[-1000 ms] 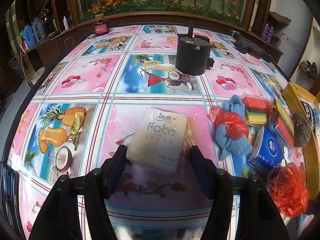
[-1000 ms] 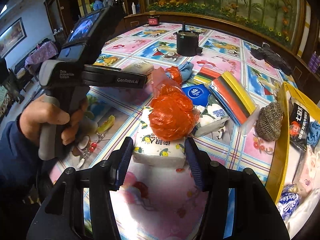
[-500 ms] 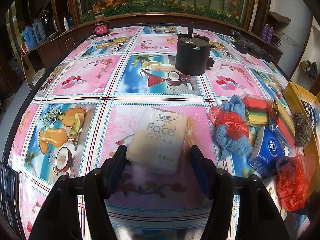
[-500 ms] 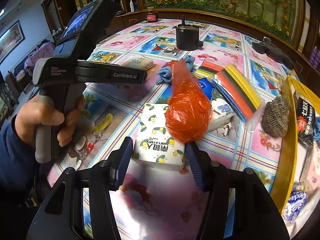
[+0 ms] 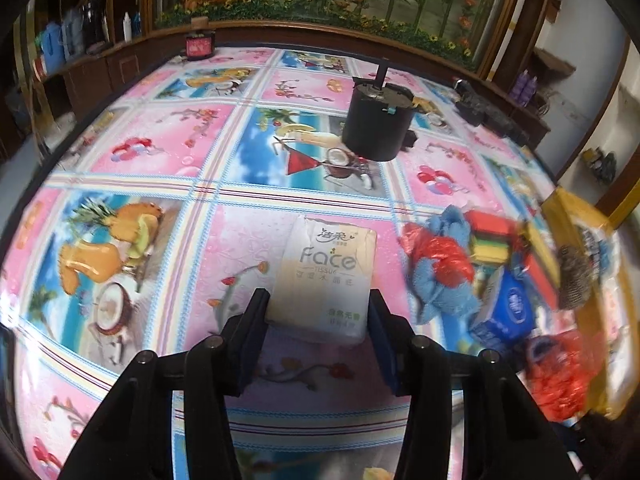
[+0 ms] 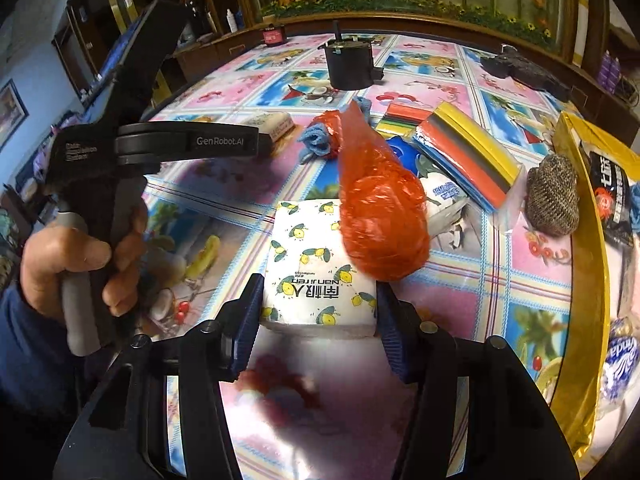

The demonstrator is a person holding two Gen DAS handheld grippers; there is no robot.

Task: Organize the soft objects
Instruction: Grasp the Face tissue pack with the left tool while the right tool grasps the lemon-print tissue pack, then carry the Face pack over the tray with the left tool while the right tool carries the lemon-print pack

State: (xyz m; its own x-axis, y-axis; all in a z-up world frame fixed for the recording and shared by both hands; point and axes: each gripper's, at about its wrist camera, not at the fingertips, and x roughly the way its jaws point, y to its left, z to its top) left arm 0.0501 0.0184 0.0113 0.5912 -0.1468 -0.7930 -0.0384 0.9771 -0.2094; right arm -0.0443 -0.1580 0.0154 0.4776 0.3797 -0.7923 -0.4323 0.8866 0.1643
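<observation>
Nearest us, L gripper jaws have just been closing and now pinch the cream Face tissue pack on the tablecloth. R gripper clamps the lemon-print tissue pack, orange bag resting on it. Further back: sponge packs, steel scourer, black pot; gold box at R.
</observation>
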